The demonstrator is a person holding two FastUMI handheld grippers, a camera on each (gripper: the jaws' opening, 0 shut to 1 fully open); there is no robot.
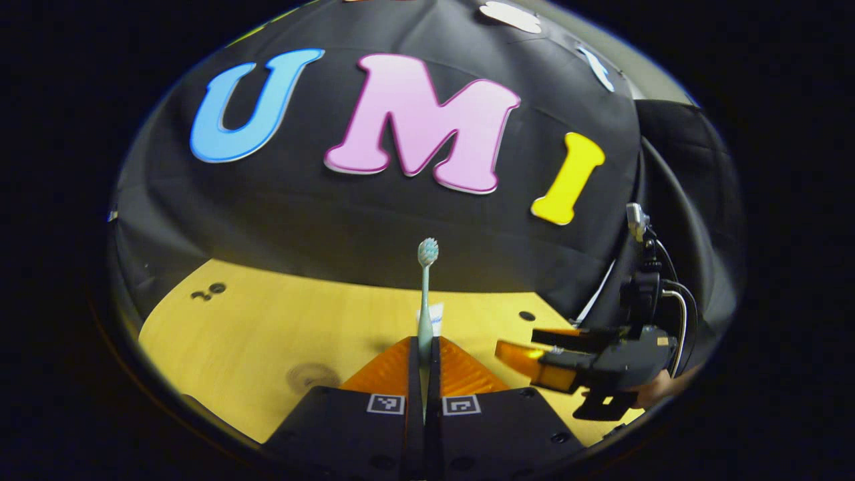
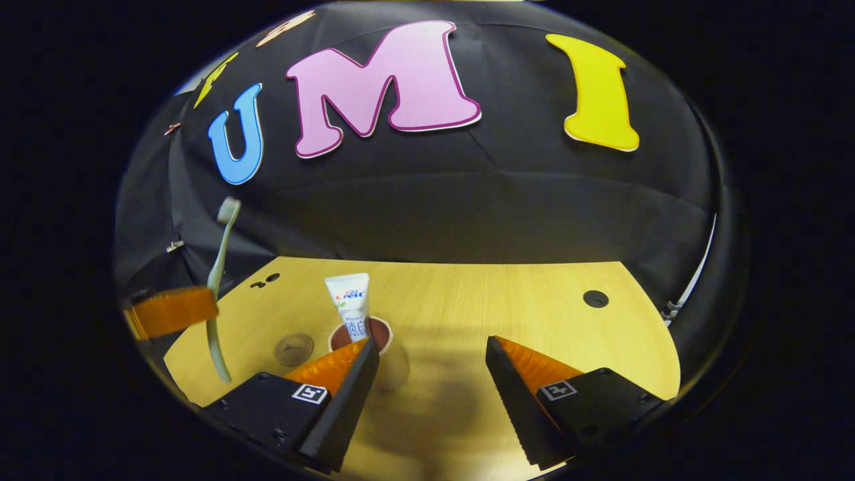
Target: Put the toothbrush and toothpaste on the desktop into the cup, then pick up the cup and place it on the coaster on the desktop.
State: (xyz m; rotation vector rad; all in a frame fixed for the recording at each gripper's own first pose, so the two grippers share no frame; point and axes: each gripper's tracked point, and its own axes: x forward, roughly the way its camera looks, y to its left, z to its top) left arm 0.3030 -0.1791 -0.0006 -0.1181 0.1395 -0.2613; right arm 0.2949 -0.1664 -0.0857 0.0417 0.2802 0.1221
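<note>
Left claw (image 1: 423, 354) closed tight on the toothbrush (image 1: 425, 294), bristles upright above the yellow desk (image 1: 267, 321), right claw (image 2: 431, 374) spread wide and empty, cup (image 2: 384, 351) holding the toothpaste (image 2: 352, 304) just behind its left finger, coaster (image 2: 293, 349) beside the cup

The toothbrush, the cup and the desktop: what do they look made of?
The toothbrush, clamped upright in the left tongs, looks like smooth pale-green plastic with white bristles. The cup, holding the toothpaste, seems matte paper or thin plastic, pale outside and reddish-brown inside; I can't say which. The desktop looks like light wood or laminate: faint grain lines show.
</note>
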